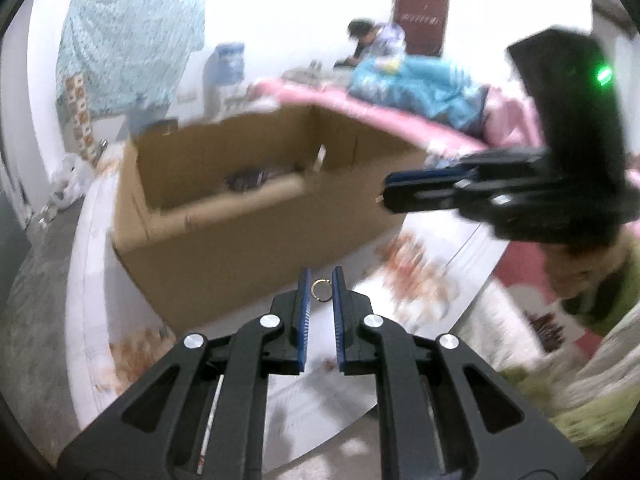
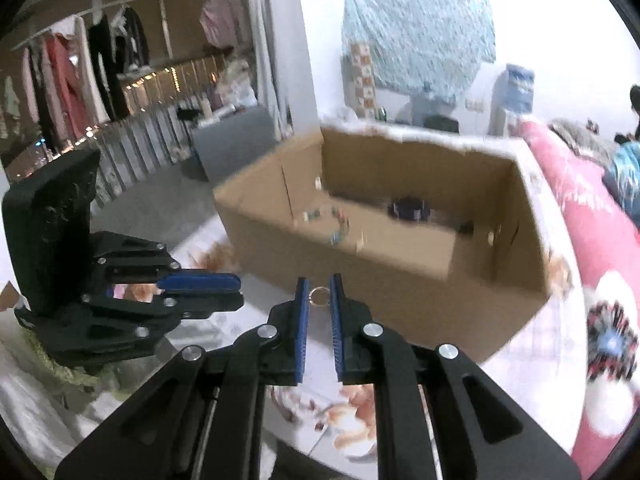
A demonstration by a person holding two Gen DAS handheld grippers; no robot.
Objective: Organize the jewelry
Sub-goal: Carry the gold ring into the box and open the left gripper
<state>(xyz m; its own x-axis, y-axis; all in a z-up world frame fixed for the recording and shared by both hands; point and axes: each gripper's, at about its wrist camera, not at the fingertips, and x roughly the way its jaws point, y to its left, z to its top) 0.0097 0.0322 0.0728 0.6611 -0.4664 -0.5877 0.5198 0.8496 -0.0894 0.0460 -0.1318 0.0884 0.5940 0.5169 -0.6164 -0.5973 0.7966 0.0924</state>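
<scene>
Inside the open cardboard box a few jewelry pieces already lie, so sorting is partly done. Each claw is clamped on a small gold ring: the left gripper holds one ring, the right gripper another ring. Both point down-slanted toward the box, side by side above the floral cloth, neither ring dropped in yet

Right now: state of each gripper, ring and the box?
Left hand-held gripper: shut on a ring.
Left ring: pinched between the pads, clear of the table.
Right hand-held gripper: shut on a ring.
Right ring: pinched between the pads.
Cardboard box: open-topped, small items inside.
</scene>
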